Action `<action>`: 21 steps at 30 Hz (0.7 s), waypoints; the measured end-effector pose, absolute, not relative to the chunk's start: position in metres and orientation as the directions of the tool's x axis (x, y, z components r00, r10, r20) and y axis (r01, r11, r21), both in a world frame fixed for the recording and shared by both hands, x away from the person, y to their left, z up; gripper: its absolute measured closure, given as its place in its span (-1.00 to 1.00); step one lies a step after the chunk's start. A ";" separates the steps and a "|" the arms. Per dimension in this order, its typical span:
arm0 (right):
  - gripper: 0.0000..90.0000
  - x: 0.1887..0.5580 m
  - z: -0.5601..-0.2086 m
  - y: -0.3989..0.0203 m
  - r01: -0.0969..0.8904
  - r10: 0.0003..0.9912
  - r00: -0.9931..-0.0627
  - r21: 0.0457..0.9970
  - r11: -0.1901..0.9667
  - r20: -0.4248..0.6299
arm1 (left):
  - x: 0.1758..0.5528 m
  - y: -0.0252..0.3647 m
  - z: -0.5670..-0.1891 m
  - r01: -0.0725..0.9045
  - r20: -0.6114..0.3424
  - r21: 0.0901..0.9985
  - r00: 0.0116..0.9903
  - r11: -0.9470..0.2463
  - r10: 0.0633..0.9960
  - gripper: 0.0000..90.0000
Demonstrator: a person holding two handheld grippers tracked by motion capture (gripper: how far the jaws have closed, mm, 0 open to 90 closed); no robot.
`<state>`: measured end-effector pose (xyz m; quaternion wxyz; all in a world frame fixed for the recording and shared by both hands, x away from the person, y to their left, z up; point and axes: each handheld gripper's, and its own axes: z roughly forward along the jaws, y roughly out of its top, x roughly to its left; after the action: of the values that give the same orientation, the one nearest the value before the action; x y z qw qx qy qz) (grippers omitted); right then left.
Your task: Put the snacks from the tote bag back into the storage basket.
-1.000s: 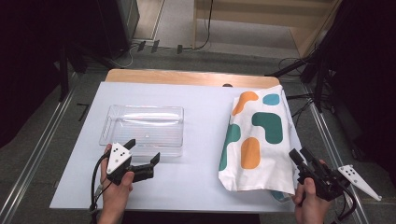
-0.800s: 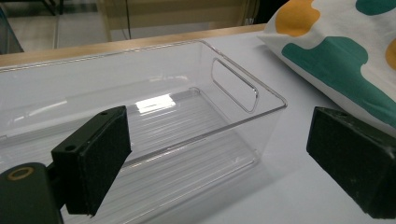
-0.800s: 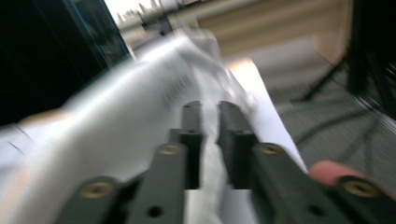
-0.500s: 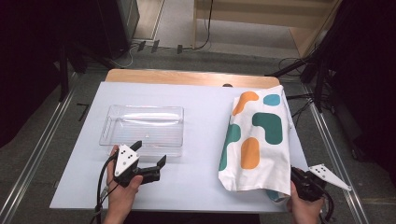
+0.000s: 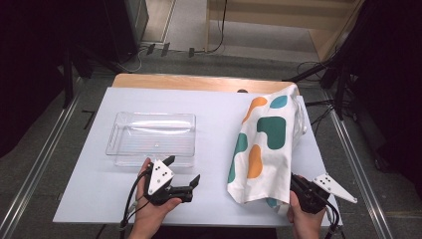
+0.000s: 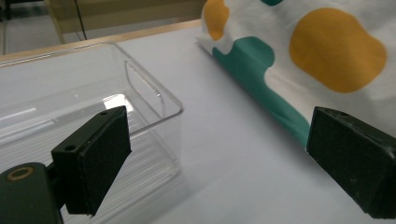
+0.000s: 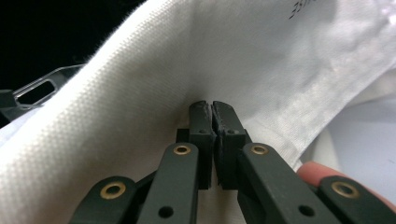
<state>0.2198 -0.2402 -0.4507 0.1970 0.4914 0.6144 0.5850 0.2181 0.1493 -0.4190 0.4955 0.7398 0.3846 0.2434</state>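
Note:
A white cloth [image 5: 271,132] with orange and teal blobs lies lengthwise on the right of the white table [image 5: 214,114], its far end hanging over the table's back edge. At the cloth's near right corner my right gripper [image 5: 294,180] is shut on the fabric; in the right gripper view its jaws [image 7: 212,106] meet with their tips pressed into a fold of the cloth [image 7: 233,51]. My left gripper [image 5: 183,169] is open and level, just in front of the clear plastic tray [image 5: 152,115]. Nothing sits between its jaws [image 6: 219,158], which frame the tray's corner [image 6: 154,88] and the cloth's edge [image 6: 336,51].
The tray is empty and sits left of centre. A wooden board [image 5: 199,82] lines the table's far edge. Metal rails [image 5: 40,159] run along both sides, with cables [image 5: 149,52] on the floor beyond.
My right gripper has moved left to the cloth's near corner and gone from open to shut. My left gripper has slid right, toward the cloth.

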 end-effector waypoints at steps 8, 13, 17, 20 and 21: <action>1.00 0.227 -0.447 -0.231 0.348 0.816 -0.493 0.928 -0.134 0.302 | 0.215 0.126 -0.414 0.310 -0.037 0.929 0.619 -0.201 0.784 -0.65; 1.00 0.230 -0.445 -0.223 0.339 0.803 -0.517 0.933 -0.125 0.295 | 0.211 0.110 -0.410 0.288 -0.043 0.935 0.669 -0.205 0.742 -0.45; 1.00 0.232 -0.445 -0.219 0.331 0.798 -0.527 0.935 -0.126 0.293 | 0.209 0.102 -0.410 0.286 -0.048 0.934 0.690 -0.212 0.722 -0.43; 1.00 0.234 -0.444 -0.212 0.322 0.792 -0.540 0.939 -0.118 0.285 | 0.207 0.092 -0.410 0.293 -0.068 0.933 0.714 -0.210 0.697 -0.43; 1.00 0.234 -0.444 -0.212 0.322 0.792 -0.540 0.939 -0.118 0.285 | 0.207 0.092 -0.410 0.293 -0.068 0.933 0.714 -0.210 0.697 -0.43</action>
<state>0.2343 -0.2115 -0.4441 0.1941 0.4387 0.6350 0.6055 0.2068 0.0924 -0.4095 0.5362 0.7547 0.3278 0.1881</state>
